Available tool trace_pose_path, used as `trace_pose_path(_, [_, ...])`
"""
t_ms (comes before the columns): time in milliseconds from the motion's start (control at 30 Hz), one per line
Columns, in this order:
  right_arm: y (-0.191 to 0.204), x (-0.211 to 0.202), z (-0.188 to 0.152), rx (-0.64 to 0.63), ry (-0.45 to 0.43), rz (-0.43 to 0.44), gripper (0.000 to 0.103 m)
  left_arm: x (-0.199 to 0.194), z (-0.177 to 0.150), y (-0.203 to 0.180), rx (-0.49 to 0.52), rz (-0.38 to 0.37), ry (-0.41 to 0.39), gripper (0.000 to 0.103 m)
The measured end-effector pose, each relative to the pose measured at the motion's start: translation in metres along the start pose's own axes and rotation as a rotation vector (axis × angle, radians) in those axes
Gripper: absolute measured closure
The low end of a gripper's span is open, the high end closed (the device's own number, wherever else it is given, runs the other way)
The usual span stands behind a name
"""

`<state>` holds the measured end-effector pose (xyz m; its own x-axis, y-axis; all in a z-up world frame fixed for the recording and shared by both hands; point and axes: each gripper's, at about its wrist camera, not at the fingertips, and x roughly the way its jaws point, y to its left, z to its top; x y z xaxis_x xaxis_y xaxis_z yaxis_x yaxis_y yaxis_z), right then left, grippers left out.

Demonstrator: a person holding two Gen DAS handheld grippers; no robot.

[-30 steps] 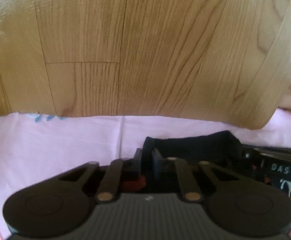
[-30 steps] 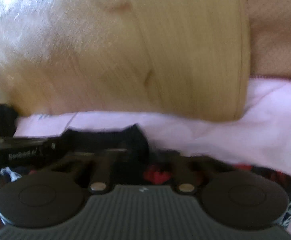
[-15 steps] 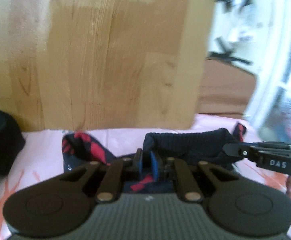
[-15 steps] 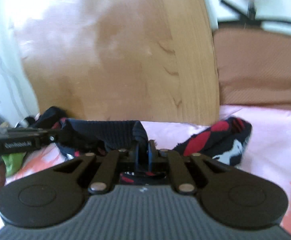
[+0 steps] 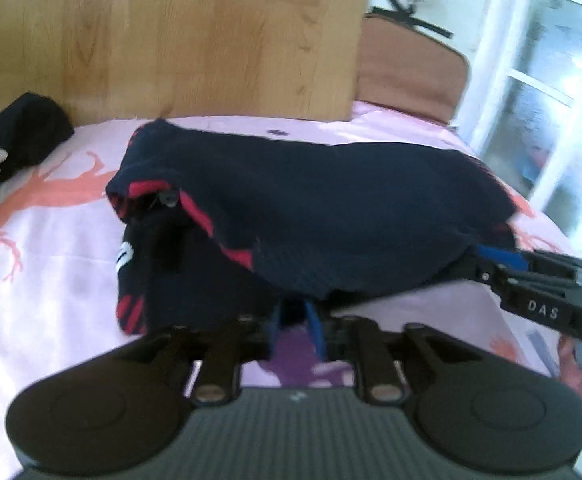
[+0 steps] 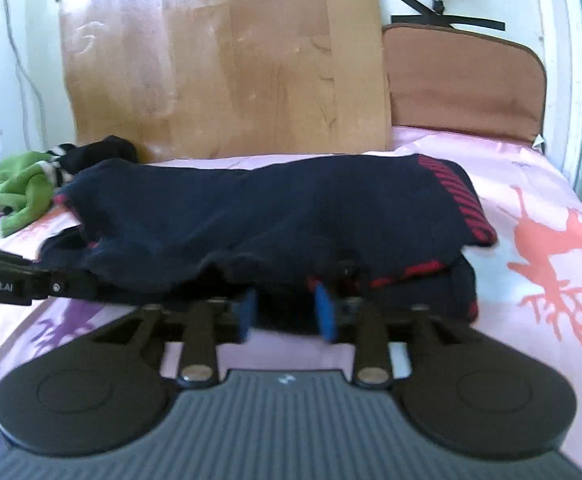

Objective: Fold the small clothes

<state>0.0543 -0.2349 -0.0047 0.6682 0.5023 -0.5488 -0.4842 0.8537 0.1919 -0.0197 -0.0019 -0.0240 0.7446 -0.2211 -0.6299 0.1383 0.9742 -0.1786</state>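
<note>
A pink sheet printed with coral and purple deer covers the bed, backed by a leaning wooden board and a brown padded headboard; a white-framed window stands at the right. A green cloth and a dark bundle lie at the far left by the board.

The navy garment with red stripes lies folded over on the sheet in the middle of the bed, its near edge at both grippers.

The left gripper has just been opening: its blue pads stand narrowly apart, with the garment's edge just above and between them, not pinched. The right gripper has also just been opening and shows a wider gap, the dark cloth lying loose between its pads.

The right gripper's side reads "DAS" in the left wrist view; the left gripper's side reads "nRobot.AI", partly cut off.
</note>
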Motion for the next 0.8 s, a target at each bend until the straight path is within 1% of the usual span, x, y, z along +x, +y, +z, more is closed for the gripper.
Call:
trace_pose_path(67, [-0.006, -0.016, 0.007, 0.007, -0.037, 0.039, 0.060, -0.019, 0.003, 0.003, -0.015, -0.042, -0.039, 0.072])
trace_pose_path(133, [-0.011, -0.029, 0.021, 0.021, -0.093, 0.065, 0.060, -0.037, 0.013, 0.011, -0.026, -0.053, -0.095, 0.072])
trace_pose_path(200, [-0.014, -0.029, 0.038, 0.033, -0.137, 0.048, 0.060, -0.041, 0.028, 0.021, -0.060, -0.040, -0.146, 0.072])
trace_pose_path(300, [-0.018, -0.011, 0.057, 0.072, -0.142, 0.016, 0.060, -0.026, 0.055, 0.032, -0.135, -0.034, -0.176, 0.072])
trace_pose_path(367, [-0.022, 0.007, 0.061, 0.110, -0.122, 0.039, 0.060, -0.006, 0.068, 0.035, -0.158, -0.023, -0.167, 0.073])
trace_pose_path(400, [-0.025, 0.020, 0.063, 0.134, -0.093, 0.049, 0.060, 0.005, 0.071, 0.037, -0.160, -0.004, -0.156, 0.073])
trace_pose_path(467, [-0.035, 0.040, 0.058, 0.164, -0.036, 0.052, 0.060, 0.027, 0.070, 0.039, -0.178, 0.051, -0.101, 0.073])
trace_pose_path(500, [-0.040, 0.052, 0.054, 0.179, 0.004, 0.016, 0.061, 0.038, 0.067, 0.044, -0.194, 0.078, -0.069, 0.074])
trace_pose_path(533, [-0.046, 0.063, 0.046, 0.194, 0.057, -0.043, 0.066, 0.047, 0.062, 0.048, -0.208, 0.116, -0.030, 0.078])
trace_pose_path(567, [-0.055, 0.069, 0.039, 0.224, 0.057, -0.043, 0.066, 0.053, 0.056, 0.052, -0.213, 0.137, -0.027, 0.087])
trace_pose_path(600, [-0.063, 0.067, 0.032, 0.254, 0.019, -0.014, 0.073, 0.053, 0.052, 0.055, -0.202, 0.140, -0.057, 0.090])
trace_pose_path(633, [-0.065, 0.065, 0.028, 0.261, 0.013, -0.024, 0.081, 0.052, 0.049, 0.058, -0.203, 0.137, -0.065, 0.091])
trace_pose_path(700, [-0.063, 0.062, 0.027, 0.250, 0.012, -0.038, 0.082, 0.050, 0.048, 0.062, -0.244, 0.125, -0.058, 0.091])
trace_pose_path(767, [-0.062, 0.057, 0.027, 0.249, 0.012, -0.034, 0.078, 0.049, 0.049, 0.063, -0.261, 0.117, -0.051, 0.091])
trace_pose_path(800, [-0.065, 0.052, 0.025, 0.270, 0.008, -0.018, 0.071, 0.047, 0.048, 0.063, -0.269, 0.112, -0.050, 0.091])
